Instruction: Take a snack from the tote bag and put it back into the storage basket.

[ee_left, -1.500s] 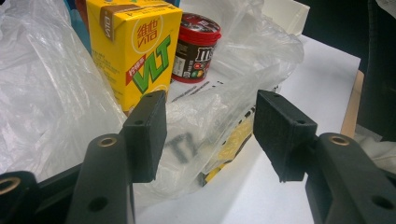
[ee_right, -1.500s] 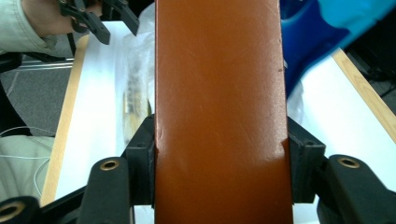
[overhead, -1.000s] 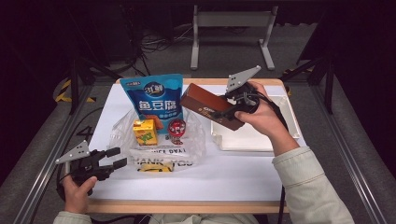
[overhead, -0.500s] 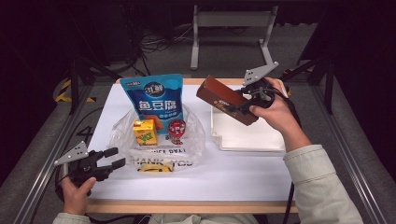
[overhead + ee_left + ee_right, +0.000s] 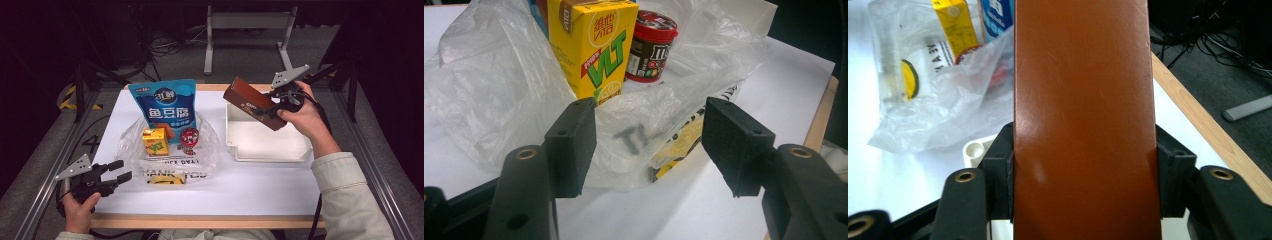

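The right gripper (image 5: 272,106) pinches a long brown box (image 5: 254,103) between its jaws. In the right gripper view the box (image 5: 1083,120) runs straight up the middle, and both black jaws press flat on its two sides. In the high view the box is up in the air and tilted, above the far edge of the white tray (image 5: 267,145), at about 1 o'clock on the worktop (image 5: 250,187). The tray sits flat on the white worktop at about 3 o'clock. The left gripper (image 5: 120,170) is low at about 8 o'clock, held in the person's left hand (image 5: 80,210). Its jaws are spread wide and hold nothing. In the left gripper view (image 5: 649,145) the jaws point at a crinkly clear plastic bag (image 5: 489,95), which lies just past them, and I cannot tell if they touch it. The bag (image 5: 130,145) sits near the middle of the worktop, with black letters on its near side. A yellow drink carton (image 5: 154,142) stands upright in the bag. A small red tub (image 5: 189,140) stands just beside the carton, at its 3 o'clock side. A tall blue snack pouch (image 5: 165,107) stands behind them both, at about 12 o'clock from the carton.
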